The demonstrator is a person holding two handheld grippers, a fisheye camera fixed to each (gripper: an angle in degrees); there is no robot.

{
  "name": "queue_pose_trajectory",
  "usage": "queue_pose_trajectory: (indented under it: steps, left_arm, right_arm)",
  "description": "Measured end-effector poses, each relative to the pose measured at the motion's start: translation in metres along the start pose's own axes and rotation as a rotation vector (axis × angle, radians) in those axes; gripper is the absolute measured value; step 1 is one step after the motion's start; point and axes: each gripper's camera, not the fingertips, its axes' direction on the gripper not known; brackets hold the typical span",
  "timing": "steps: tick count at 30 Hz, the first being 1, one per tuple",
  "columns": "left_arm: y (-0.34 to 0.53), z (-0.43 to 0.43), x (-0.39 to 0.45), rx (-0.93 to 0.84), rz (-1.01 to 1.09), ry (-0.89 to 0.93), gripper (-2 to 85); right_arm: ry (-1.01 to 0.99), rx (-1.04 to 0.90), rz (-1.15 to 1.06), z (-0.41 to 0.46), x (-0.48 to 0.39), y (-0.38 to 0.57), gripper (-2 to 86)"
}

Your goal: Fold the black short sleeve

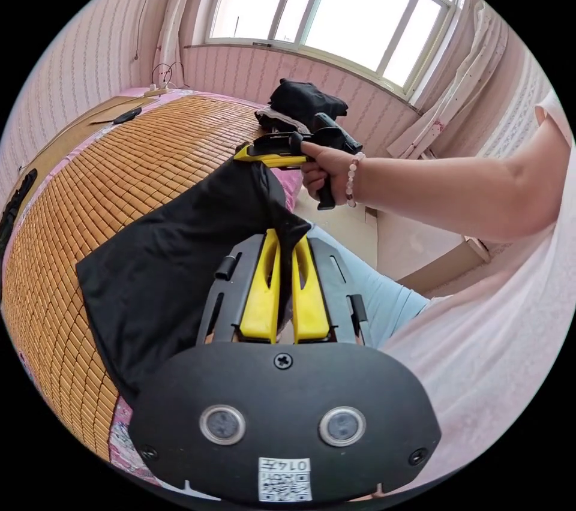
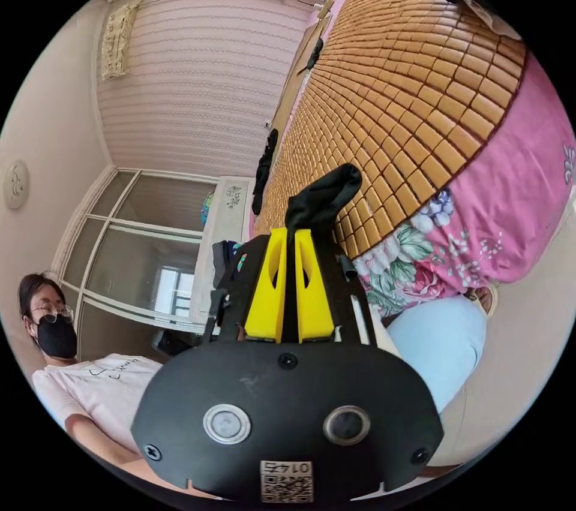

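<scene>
Lifting black short sleeve (image 1: 174, 271) off bamboo mat (image 1: 138, 157) on bed, left gripper view: left gripper (image 1: 285, 247) clamped on one corner, right gripper (image 1: 243, 154) in hand (image 1: 327, 169) clamped on other; rest of cloth drapes on mat

Right gripper view: right gripper (image 2: 288, 235) fingers (image 2: 270, 283) closed on bunched black cloth

Step looks like spreading; next move calls for laying it flat, both corners level

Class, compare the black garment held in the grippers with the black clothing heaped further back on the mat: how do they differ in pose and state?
The black short sleeve is spread out, partly draped over the mat; the black pile is bunched in a heap.
The short sleeve is pinched by the left gripper and the right gripper; nothing holds the pile.
The short sleeve hangs at the mat's near edge; the pile sits towards the window.
Both are black fabric.
</scene>
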Motion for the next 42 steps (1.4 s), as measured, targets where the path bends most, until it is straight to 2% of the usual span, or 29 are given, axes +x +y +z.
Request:
queue_pose_trajectory:
  steps: [4,7,12,15,18,23,27,29,36,40,42]
  left_arm:
    - [0.009,-0.019,-0.014,0.074,-0.051,0.004,-0.6]
    - [0.028,-0.045,-0.038,0.135,-0.156,-0.034,-0.6]
    - [0.085,-0.087,-0.088,0.172,-0.397,-0.237,-0.2]
    - [0.115,-0.089,-0.124,0.134,-0.577,-0.276,0.7]
    - [0.141,-0.086,-0.154,0.070,-0.721,-0.324,1.5]
    - [0.174,-0.095,-0.176,0.027,-0.850,-0.293,1.1]
    - [0.186,-0.101,-0.181,-0.044,-0.878,-0.307,1.6]
    - [0.189,-0.104,-0.180,-0.038,-0.872,-0.346,4.1]
    - [0.188,-0.099,-0.195,0.017,-0.941,-0.310,12.3]
    - [0.185,-0.086,-0.205,-0.007,-0.954,-0.274,11.9]
    - [0.181,-0.084,-0.206,-0.039,-0.966,-0.326,10.1]
  right_arm:
    - [0.073,-0.045,-0.101,0.031,-0.056,-0.001,1.1]
    - [0.132,-0.140,-0.197,0.099,-0.108,-0.004,1.1]
    - [0.242,-0.364,-0.300,0.277,-0.172,0.006,1.2]
    - [0.381,-0.450,-0.284,0.375,-0.177,0.018,1.2]
    - [0.428,-0.500,-0.240,0.446,-0.177,0.030,1.2]
    - [0.407,-0.548,-0.355,0.503,-0.206,0.046,0.7]
    - [0.531,-0.640,-0.456,0.545,-0.218,0.052,1.4]
    - [0.594,-0.677,-0.491,0.564,-0.222,0.055,2.4]
    - [0.754,-0.749,-0.611,0.640,-0.241,0.066,7.1]
    - [0.847,-0.766,-0.616,0.675,-0.240,0.069,11.1]
    - [0.875,-0.785,-0.592,0.696,-0.236,0.076,12.0]
